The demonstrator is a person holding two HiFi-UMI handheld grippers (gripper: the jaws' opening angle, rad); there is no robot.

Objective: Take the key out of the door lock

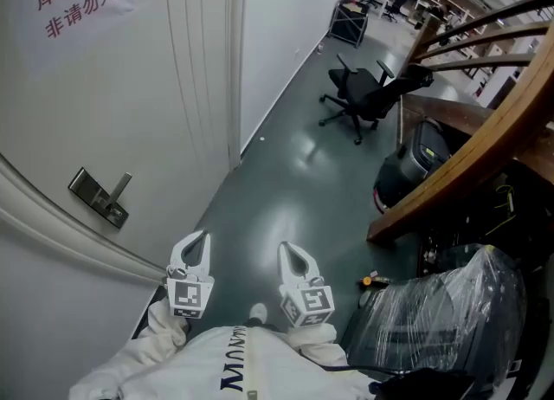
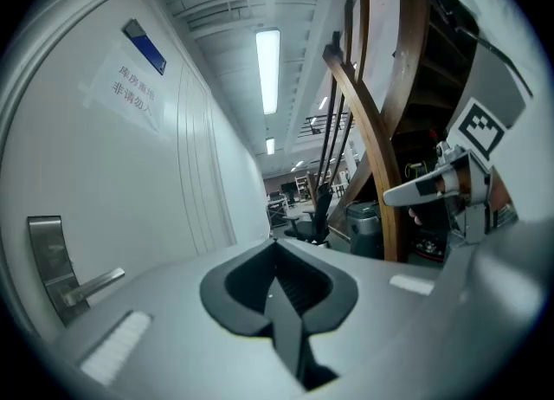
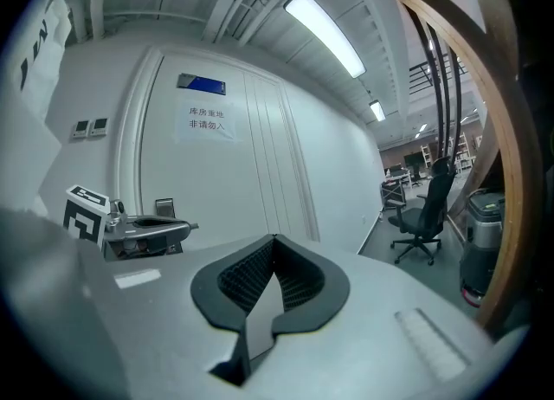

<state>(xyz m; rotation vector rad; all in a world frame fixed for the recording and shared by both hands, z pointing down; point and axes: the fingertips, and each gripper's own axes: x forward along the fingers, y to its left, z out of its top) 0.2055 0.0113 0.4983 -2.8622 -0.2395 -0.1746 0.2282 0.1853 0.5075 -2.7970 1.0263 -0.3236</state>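
The white door (image 1: 130, 87) stands at the left of the head view, with a metal lock plate (image 1: 93, 195) and lever handle (image 1: 119, 187) on it. No key can be made out at this distance. My left gripper (image 1: 202, 236) and right gripper (image 1: 285, 248) are side by side low in the view, well short of the lock, both shut and empty. In the left gripper view the shut left gripper (image 2: 275, 253) has the lock plate (image 2: 46, 255) and lever handle (image 2: 93, 283) off to its left. In the right gripper view the shut right gripper (image 3: 274, 243) faces the door, and the lock plate (image 3: 164, 208) shows behind the left gripper (image 3: 147, 232).
A paper sign (image 1: 74, 0) with red characters hangs on the door. On the dark green floor (image 1: 294, 182) a black office chair (image 1: 363, 95) stands further down the corridor. At the right are a curved wooden stair rail (image 1: 472, 156), a black bin (image 1: 415, 164) and a plastic-wrapped object (image 1: 441, 320).
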